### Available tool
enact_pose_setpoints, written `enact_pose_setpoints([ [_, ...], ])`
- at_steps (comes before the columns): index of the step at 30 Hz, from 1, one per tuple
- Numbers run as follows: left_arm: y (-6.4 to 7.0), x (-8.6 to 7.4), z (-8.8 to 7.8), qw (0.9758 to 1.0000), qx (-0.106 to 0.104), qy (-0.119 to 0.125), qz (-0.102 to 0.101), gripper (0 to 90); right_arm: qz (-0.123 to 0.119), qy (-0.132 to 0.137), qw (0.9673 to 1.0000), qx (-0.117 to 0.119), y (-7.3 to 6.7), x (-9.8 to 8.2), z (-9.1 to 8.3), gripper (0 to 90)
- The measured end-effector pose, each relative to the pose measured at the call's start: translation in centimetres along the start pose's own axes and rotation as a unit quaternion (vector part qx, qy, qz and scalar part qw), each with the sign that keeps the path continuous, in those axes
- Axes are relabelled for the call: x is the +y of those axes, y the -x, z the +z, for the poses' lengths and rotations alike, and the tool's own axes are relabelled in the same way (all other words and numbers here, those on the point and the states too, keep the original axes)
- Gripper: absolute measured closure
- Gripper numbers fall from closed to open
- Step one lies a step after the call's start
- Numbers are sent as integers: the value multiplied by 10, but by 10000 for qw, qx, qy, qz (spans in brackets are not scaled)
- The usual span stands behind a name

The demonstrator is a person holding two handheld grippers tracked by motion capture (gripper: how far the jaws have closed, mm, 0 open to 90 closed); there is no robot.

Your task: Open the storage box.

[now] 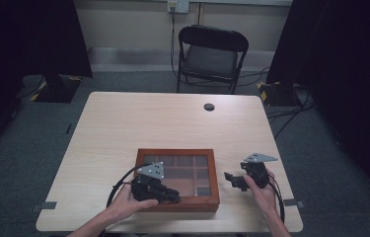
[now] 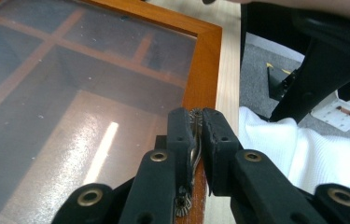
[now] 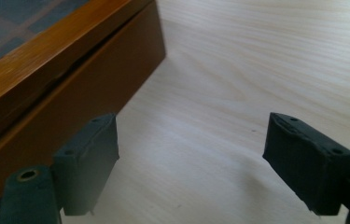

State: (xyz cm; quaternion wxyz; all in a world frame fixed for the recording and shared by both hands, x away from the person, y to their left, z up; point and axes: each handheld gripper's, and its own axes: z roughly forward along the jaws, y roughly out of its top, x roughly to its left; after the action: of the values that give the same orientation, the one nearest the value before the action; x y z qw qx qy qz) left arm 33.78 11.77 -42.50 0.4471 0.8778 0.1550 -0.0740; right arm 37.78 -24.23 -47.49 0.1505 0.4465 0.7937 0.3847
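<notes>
1. Near the front edge of the table [image 1: 123, 123] sits a wooden box [image 1: 212, 170] with a glass lid; through the pane dark dividers split the inside into square compartments; the box lies flat, its long side along the table's front edge.
2. On the box's near rim, towards its left half, rests the left gripper [image 1: 172, 194], held in the person's left hand [image 1: 126, 202]; a black cable loops off it to the left, and a grey three-cornered plate tops it.
3. From the left gripper view, the left gripper [image 2: 198, 122] has its jaws drawn almost together over the orange-brown frame, pinching a small metal clasp [image 2: 195, 140] that sits on the front edge of the box; the pads press on the clasp from both sides; the glass pane reflects a bright streak of light just beside them.
4. To the right of the box, apart from it, the right gripper [image 1: 233, 180] hangs above the bare table in the person's right hand [image 1: 264, 192], its jaws pointing left towards the box's right side.
5. From the right gripper view, the right gripper [image 3: 191, 163] has its jaws standing well apart with nothing between them but pale wood grain; one corner of the box lies just beyond the left pad, not touching it.
</notes>
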Motion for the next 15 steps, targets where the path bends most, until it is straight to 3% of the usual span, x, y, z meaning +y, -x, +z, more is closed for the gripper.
enact_pose_setpoints([
  [5, 0, 4, -4, 10000, 12, 11, -25, 821, -217, -64, 9992, 345, -11, 2, 0, 186],
  [10, 0, 7, -5, 10000, -21, -27, 2, 822, -410, 47, 9967, 692, -22, 4, -2, 197],
  [15, 0, 11, -10, 10000, -42, -9, 1, 821, -479, 132, 9955, 807, -26, 5, -7, 231],
])
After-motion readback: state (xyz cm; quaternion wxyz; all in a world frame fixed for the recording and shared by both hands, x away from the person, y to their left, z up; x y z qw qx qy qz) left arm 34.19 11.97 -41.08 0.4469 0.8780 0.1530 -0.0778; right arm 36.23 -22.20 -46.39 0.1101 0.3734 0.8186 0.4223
